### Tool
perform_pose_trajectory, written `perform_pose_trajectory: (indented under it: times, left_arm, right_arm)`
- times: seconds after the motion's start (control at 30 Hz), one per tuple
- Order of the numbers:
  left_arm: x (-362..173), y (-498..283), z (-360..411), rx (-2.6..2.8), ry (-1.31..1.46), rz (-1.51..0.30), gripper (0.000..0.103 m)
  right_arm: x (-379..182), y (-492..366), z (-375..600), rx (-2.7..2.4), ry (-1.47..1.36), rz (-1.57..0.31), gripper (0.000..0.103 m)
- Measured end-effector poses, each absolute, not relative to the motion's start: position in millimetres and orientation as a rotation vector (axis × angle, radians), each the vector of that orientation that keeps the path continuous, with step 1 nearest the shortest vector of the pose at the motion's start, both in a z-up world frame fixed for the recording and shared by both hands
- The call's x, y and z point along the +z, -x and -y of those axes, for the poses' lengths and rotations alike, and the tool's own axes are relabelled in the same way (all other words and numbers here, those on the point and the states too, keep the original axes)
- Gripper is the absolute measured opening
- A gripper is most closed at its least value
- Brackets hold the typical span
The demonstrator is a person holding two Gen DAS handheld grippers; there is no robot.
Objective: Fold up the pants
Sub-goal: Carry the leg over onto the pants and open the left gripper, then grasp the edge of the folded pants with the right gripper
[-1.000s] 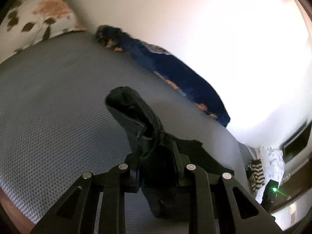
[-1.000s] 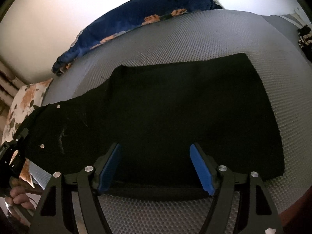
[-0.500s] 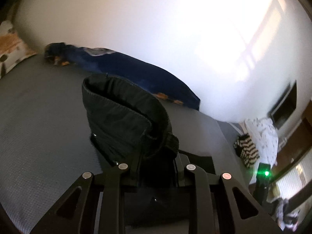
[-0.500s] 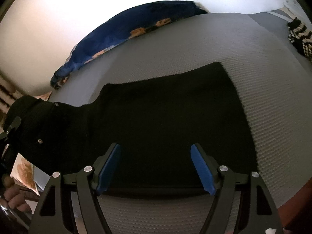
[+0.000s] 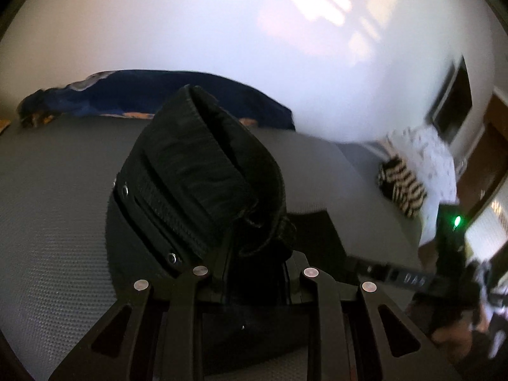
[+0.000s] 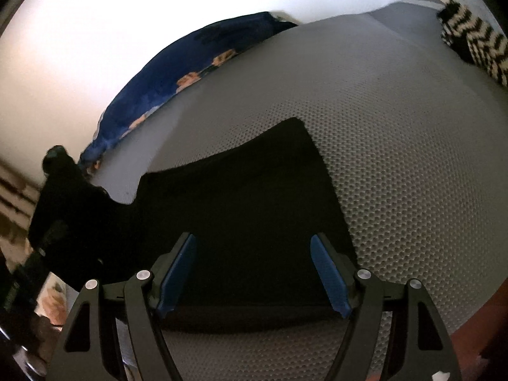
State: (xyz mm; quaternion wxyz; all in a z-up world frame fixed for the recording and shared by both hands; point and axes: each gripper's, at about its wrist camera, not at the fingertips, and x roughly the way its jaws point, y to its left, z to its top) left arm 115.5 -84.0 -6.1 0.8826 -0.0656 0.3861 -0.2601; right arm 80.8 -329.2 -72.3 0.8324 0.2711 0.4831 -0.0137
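The black pants (image 6: 241, 197) lie with their legs flat on the grey mesh mattress (image 6: 397, 127). Their waist end (image 5: 203, 171), with rivets and a zip showing, is lifted and curls over in front of my left gripper (image 5: 254, 266), which is shut on the waistband. In the right wrist view that raised waist (image 6: 60, 190) hangs at the far left. My right gripper (image 6: 254, 273) hovers open over the near edge of the flat legs, its blue pads (image 6: 330, 276) wide apart and touching nothing. The right gripper's body with a green light (image 5: 451, 247) shows at the right of the left wrist view.
A blue blanket with orange flowers (image 6: 177, 73) runs along the white wall behind the mattress. A black-and-cream striped garment (image 5: 400, 187) and a white cloth (image 5: 428, 158) lie at the far right end. The bed's reddish edge (image 6: 482, 333) is at the lower right.
My left gripper has carried the waist up off the mattress and across toward the leg ends, rolling as it went. The flat part of the pants looks shorter. The right gripper drifted sideways, still open.
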Motion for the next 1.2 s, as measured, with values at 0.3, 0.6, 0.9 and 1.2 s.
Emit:
perform_pose_trajectory:
  times: [0.3, 0.6, 0.9, 1.2]
  left_arm:
    - [-43, -109, 138, -0.6, 0.005, -0.898, 0.025]
    - [-61, -104, 156, -0.631, -0.016, -0.988, 0.047]
    - [-31, -87, 101, -0.623, 0.095, -0.927, 0.068]
    - [-47, -99, 11, -0.286, 0.181, -0.93, 0.068]
  right_arm:
    - [-78, -75, 350, -0.051, -0.647, -0.995, 0.072]
    - [-82, -70, 363, -0.033, -0.7, -0.985, 0.072]
    - [-103, -93, 353, 0.261, -0.766, -1.099, 0.072]
    - [-130, -131, 337, 0.463, -0.755, -1.143, 0.073]
